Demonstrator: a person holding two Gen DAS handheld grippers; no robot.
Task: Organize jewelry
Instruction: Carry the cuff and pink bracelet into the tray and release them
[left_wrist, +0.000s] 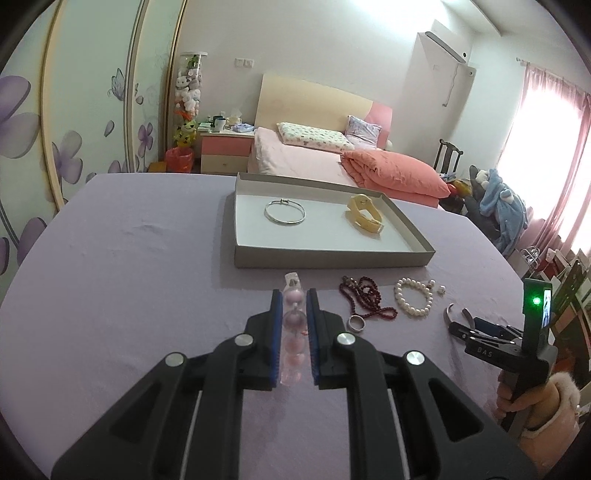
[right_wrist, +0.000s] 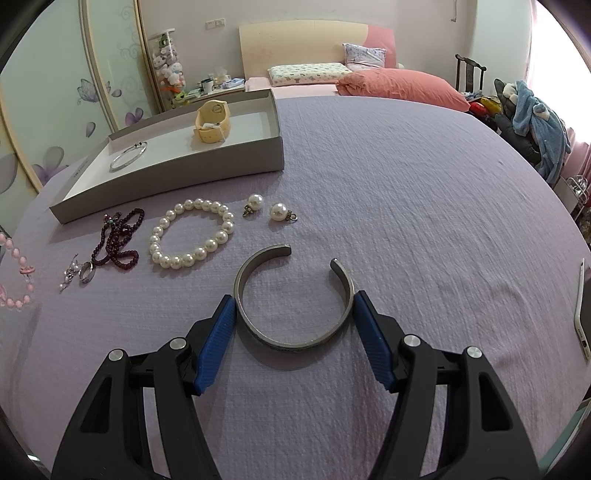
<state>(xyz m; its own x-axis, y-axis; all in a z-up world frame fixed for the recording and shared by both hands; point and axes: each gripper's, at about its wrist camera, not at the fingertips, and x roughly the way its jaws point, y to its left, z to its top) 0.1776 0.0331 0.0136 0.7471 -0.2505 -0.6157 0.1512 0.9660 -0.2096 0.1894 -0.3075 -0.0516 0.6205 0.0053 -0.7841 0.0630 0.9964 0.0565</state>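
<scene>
Near the front wall of the grey tray, which sits on a lilac cloth, the left gripper has its blue pads drawn close together on a pink bead bracelet, the beads running lengthwise between the fingers and clear of the cloth. Inside the tray a thin silver bangle lies toward its left half and a cream watch toward its right, apart from each other and from the walls, with bare white floor between them and along the tray's front edge. Just in front of the tray's right half lie a dark red bead necklace, a small silver ring touching its near end, and a white pearl bracelet; two loose pearl pendants rest just beyond that bracelet, near the tray's right corner. Further out from that corner, the right gripper stands well spread, its pads pressed against the two outer sides of an open metal cuff whose gap faces the tray; the cuff seems to lie on the cloth. To the right of the tray the cloth is bare right up to its far edge, and a white phone lies by the cloth's right edge.
</scene>
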